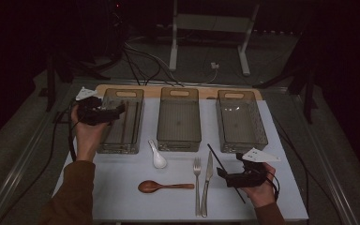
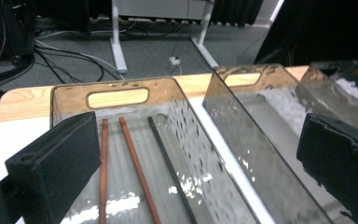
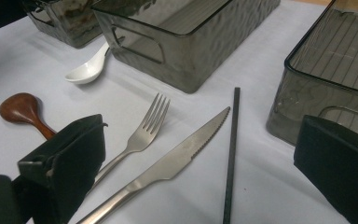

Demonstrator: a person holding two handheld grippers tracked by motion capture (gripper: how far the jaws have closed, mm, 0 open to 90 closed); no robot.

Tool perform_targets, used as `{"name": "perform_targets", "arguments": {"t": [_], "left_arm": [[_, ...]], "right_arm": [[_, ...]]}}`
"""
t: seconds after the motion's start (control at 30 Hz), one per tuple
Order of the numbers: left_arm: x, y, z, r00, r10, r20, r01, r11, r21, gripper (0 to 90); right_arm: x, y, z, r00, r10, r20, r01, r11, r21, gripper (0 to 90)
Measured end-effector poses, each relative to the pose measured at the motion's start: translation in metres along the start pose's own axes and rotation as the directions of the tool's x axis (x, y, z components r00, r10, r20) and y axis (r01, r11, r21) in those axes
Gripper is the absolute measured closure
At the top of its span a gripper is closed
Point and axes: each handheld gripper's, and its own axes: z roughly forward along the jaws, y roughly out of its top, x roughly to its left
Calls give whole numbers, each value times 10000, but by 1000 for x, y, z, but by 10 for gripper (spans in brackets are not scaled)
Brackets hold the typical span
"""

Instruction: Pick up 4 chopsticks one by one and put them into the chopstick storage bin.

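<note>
My left gripper hovers over the left edge of the left clear bin. Its jaws stand wide open in the left gripper view, with nothing between them. In that bin lie two red-brown chopsticks and one black chopstick, side by side. My right gripper rests low at the front right of the table, open. A second black chopstick lies on the table between its jaws, untouched, and it shows as a slanted line in the high view.
On the white table lie a white ceramic spoon, a wooden spoon, a fork and a knife. The middle bin and the right bin hold nothing. Cables and a stand's legs lie on the floor beyond.
</note>
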Motion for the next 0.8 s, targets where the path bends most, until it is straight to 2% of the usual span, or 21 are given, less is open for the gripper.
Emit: {"name": "perform_targets", "arguments": {"t": [0.13, 0.27, 0.47, 0.63, 0.8], "left_arm": [[-7, -3, -8, 9996, 270, -11, -269, 9996, 76, 6], [-16, -6, -18, 9986, 499, 195, -501, 9987, 61, 6], [-26, -13, -38, 9965, 698, 450, -687, 9973, -269, 6], [-36, -25, -53, 9946, 862, 577, -830, 9950, -564, 6], [-46, -42, -60, 9930, 936, 717, -892, 9941, -616, 6]], "right_arm": [[0, 1, 1, 10000, 0, 46, -1, 10000, 66, 23], [-2, 1, 2, 10000, 40, -46, -40, 9999, 109, 22], [-4, 2, 2, 9998, -36, -171, 34, 9999, -106, 22], [-5, 3, 2, 9996, -230, -134, 228, 9995, -205, 23], [-7, 6, 1, 9997, -242, -97, 240, 9996, -128, 17]]}}
